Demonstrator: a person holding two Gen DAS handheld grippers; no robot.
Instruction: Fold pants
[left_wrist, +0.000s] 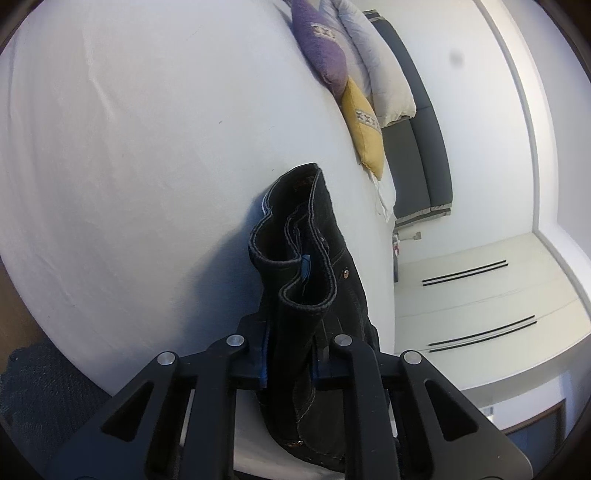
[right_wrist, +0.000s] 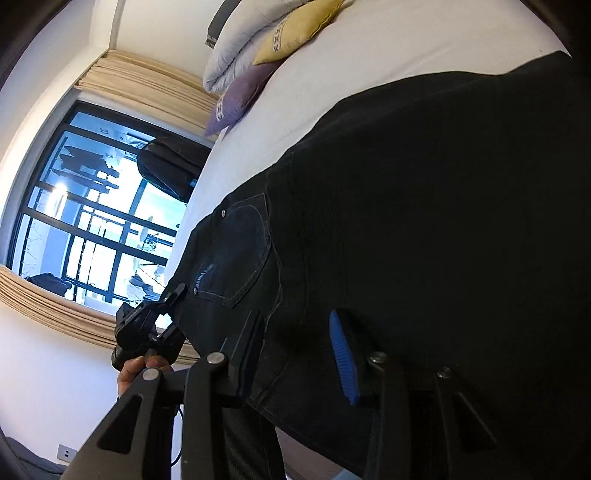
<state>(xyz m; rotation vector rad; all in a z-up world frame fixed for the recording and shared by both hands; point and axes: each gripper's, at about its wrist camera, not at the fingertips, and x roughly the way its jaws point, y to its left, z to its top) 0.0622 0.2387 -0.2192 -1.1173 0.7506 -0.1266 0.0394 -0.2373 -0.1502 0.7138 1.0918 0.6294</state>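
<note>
L gripper (left_wrist: 290, 363) clamps the black pants (left_wrist: 310, 266) at the waistband, over the white bed (left_wrist: 147, 147). R gripper (right_wrist: 295, 354) straddles the denim, jaws part-open; grip unclear. Pocket label unreadable.

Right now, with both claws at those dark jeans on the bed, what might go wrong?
1. The left claw pinches a thick bunch of the black denim jeans near the waistband, so layers might slip out.
2. The right claw straddles the fabric without pinching it, so lifting now could drag one side across the white bedsheet.
</note>
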